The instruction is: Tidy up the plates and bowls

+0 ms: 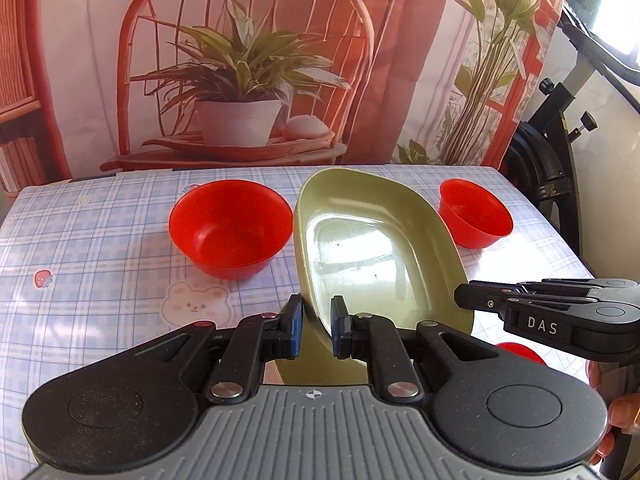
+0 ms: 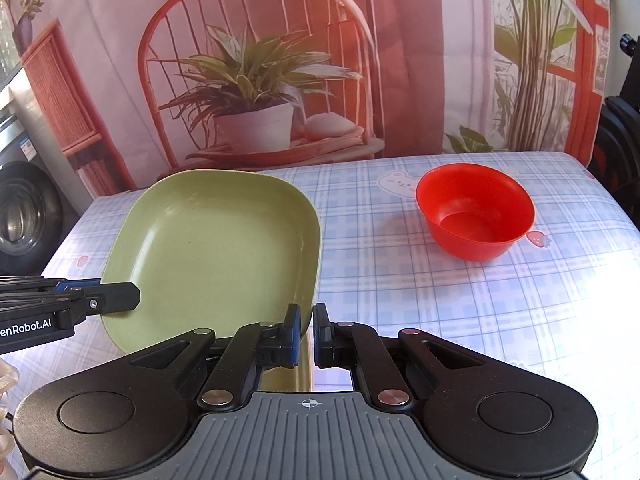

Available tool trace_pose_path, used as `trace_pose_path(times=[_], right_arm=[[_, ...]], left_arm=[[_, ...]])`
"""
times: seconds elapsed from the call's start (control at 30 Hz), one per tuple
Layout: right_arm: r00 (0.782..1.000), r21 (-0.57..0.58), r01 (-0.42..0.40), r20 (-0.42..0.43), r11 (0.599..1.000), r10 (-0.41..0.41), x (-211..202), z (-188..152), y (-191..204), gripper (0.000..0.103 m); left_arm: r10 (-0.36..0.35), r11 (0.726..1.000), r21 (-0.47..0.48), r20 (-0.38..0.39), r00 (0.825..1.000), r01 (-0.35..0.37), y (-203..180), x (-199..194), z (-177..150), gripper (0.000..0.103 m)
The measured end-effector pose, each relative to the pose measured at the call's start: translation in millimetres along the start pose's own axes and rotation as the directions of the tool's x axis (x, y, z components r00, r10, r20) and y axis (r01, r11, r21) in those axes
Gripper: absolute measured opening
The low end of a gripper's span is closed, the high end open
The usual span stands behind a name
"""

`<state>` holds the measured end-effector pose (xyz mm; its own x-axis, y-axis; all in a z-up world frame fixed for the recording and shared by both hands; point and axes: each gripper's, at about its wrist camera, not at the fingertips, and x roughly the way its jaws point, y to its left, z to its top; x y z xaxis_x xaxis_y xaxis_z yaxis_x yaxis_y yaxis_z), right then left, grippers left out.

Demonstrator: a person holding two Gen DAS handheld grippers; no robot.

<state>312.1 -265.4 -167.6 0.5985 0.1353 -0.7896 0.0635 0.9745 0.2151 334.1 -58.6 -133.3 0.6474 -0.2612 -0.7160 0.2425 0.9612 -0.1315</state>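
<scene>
Both tools are gripping the pale green, square, rounded-corner plastic plate (image 1: 368, 248), which is hanging tilted above the worktop (image 1: 100, 232) with its blue checked, bear-printed cloth. The left tool (image 1: 316, 328) is clenched on the plate's near rim, one pad on either face. The right tool (image 2: 307, 332) is clamped on the opposite edge of the same plate, its pads nearly meeting over the thin rim.

Little of the sorting looks finished. Two red round plastic bowls are sitting apart on the worktop: the wider red bowl (image 1: 230, 228) just left of the plate, and the smaller-looking red bowl (image 1: 476, 214) near the far right corner. A sliver of something red (image 1: 520, 352) is peeking out under the right tool; whether it is a third bowl I cannot tell. No stack is showing yet, so the plate is waiting for a resting spot and the bowls are waiting to be nested.
</scene>
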Motion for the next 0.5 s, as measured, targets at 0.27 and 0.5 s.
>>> trace_pose_path(times=[0.27,0.5], right_arm=[[1.000,-0.026,0.016,-0.026,1.000,-0.017,-4.6,-13.4,8.0,0.006],[0.998,-0.036,0.035,-0.045,0.999,-0.037,-2.8,-18.2,8.9,0.004]], left_arm=[[-0.011,0.998,-0.060,-0.031,0.999,0.009,0.9,-8.1,-27.5,0.017],[-0.033,0.996,-0.087,-0.054,0.998,0.028,2.4,-6.8,-44.1,0.017]])
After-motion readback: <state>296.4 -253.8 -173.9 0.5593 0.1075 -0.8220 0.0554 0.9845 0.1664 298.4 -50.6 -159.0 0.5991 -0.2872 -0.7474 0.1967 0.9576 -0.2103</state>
